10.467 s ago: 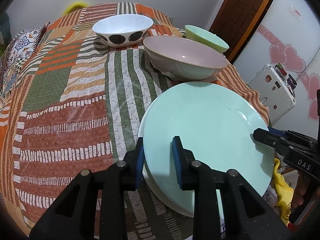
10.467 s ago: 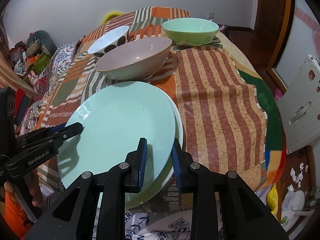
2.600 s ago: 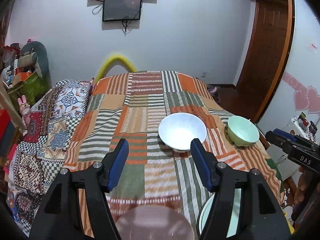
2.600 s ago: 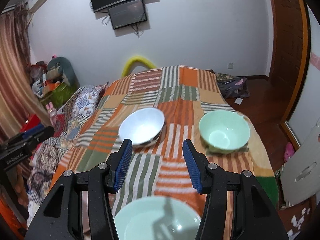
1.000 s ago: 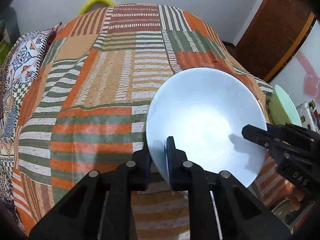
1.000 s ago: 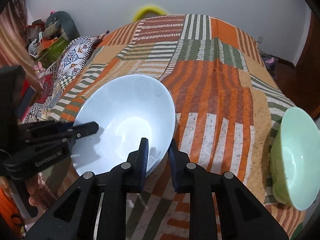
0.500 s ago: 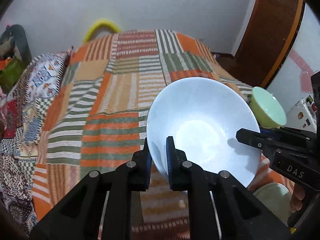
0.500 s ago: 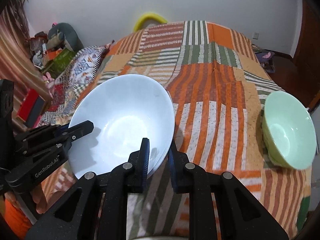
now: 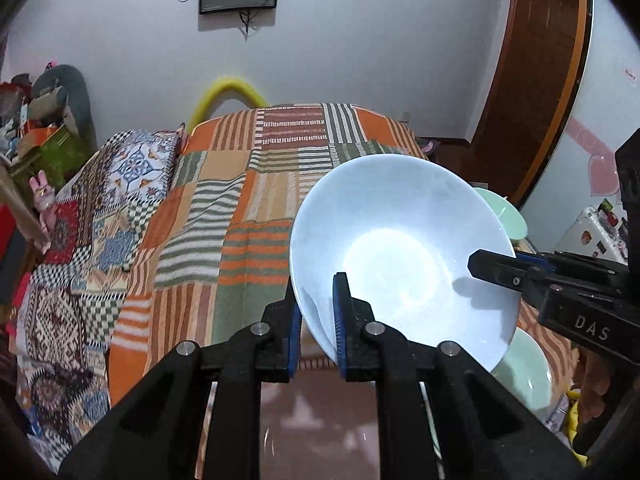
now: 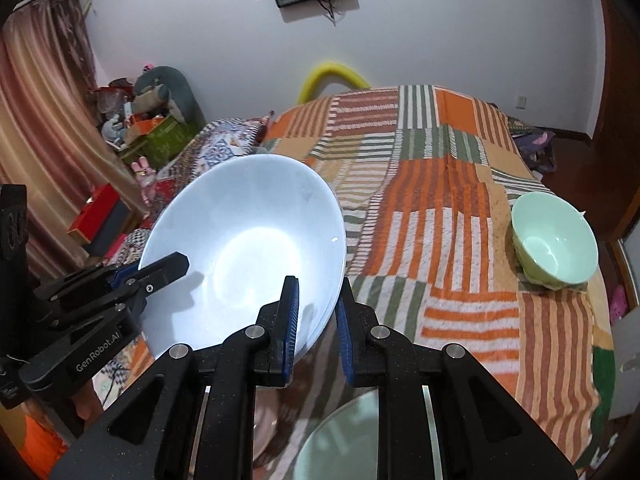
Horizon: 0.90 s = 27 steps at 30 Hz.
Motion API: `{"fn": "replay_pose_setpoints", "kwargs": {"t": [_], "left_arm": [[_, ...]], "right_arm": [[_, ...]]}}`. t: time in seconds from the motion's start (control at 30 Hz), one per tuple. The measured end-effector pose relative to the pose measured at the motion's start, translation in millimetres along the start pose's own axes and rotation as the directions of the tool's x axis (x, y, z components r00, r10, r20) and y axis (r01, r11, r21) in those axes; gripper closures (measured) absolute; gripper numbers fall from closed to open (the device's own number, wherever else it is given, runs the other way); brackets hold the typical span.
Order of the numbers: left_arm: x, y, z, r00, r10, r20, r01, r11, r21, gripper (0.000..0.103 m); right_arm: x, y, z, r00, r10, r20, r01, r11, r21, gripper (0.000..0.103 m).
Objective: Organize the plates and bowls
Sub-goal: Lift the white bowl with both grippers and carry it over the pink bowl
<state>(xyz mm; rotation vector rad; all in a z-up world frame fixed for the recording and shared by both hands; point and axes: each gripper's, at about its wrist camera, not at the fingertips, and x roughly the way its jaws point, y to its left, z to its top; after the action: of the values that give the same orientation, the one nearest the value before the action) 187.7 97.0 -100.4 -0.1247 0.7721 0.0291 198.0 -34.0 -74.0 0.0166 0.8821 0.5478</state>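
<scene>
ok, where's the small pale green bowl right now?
The small pale green bowl sits on the striped bedspread near its right edge in the right wrist view, apart from the held white bowl.

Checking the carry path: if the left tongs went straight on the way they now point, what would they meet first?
The white bowl already sits clamped in the left tongs. Beyond it, along that downward line, probably the striped patchwork bedspread; depth is unclear.
</scene>
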Motion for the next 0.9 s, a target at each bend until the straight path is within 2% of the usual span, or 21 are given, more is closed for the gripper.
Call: {"fn": "replay_pose_setpoints", "kwargs": {"t": [0.23,0.47,0.9], "left_arm": [[-40,6,-29,1.0,0.011,0.004,-0.011,1.0,-0.021,0.09],[-62,13,-55,1.0,0.026,-0.006,-0.026,0.999,-0.039,0.09],[-48,34,-99,0.996,0.009,-0.088,-0.02,0.992,-0.121,0.09]], "right_arm": [[-16,21,-23,0.999,0.028,0.015,-0.028,0.999,-0.024,0.087],[-22,37,-46,0.998,0.057,0.0,-0.057,0.998,-0.03,0.087],[-5,53,-84,0.995,0.064,-0.074,-0.066,0.998,-0.025,0.087]]}}
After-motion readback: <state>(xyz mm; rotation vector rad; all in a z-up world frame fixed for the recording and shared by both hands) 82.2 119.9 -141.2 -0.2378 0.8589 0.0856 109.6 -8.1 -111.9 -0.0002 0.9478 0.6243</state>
